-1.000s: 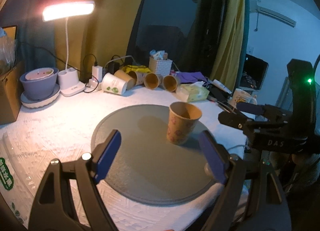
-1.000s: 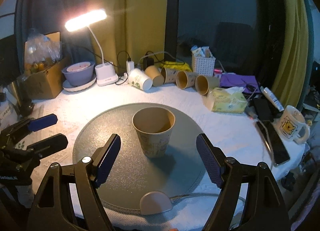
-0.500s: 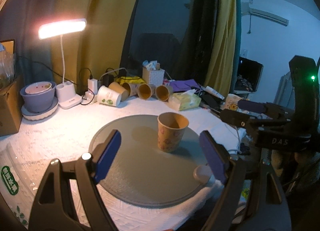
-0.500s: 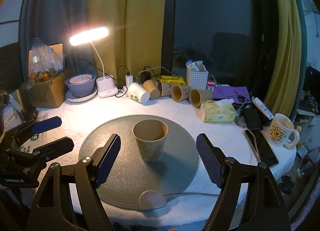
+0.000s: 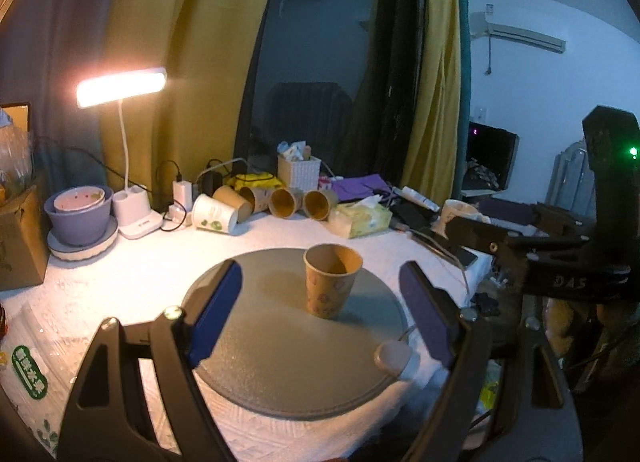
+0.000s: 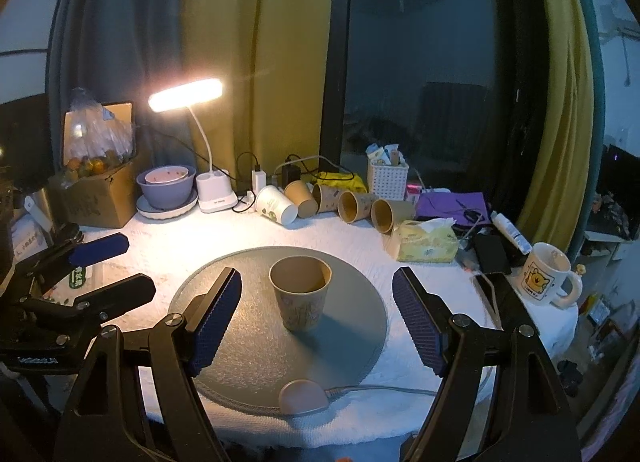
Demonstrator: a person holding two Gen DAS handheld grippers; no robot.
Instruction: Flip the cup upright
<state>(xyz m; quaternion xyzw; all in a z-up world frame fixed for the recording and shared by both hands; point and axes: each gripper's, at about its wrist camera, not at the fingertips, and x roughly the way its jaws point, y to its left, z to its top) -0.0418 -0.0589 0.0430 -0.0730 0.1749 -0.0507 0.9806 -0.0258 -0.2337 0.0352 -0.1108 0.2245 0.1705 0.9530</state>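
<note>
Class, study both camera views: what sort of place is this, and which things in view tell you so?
Most likely a lived-in room at home, at night, not a lab or workshop. Clues: yellow curtains beside a dark window, a lit desk lamp, and a cluttered cloth-covered table holding a cartoon mug and tissue pack.

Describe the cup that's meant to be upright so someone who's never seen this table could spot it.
Find the round grey mat on the white table. The paper cup stands alone on it, mouth up. The other paper cups lie on their sides by the window.
</note>
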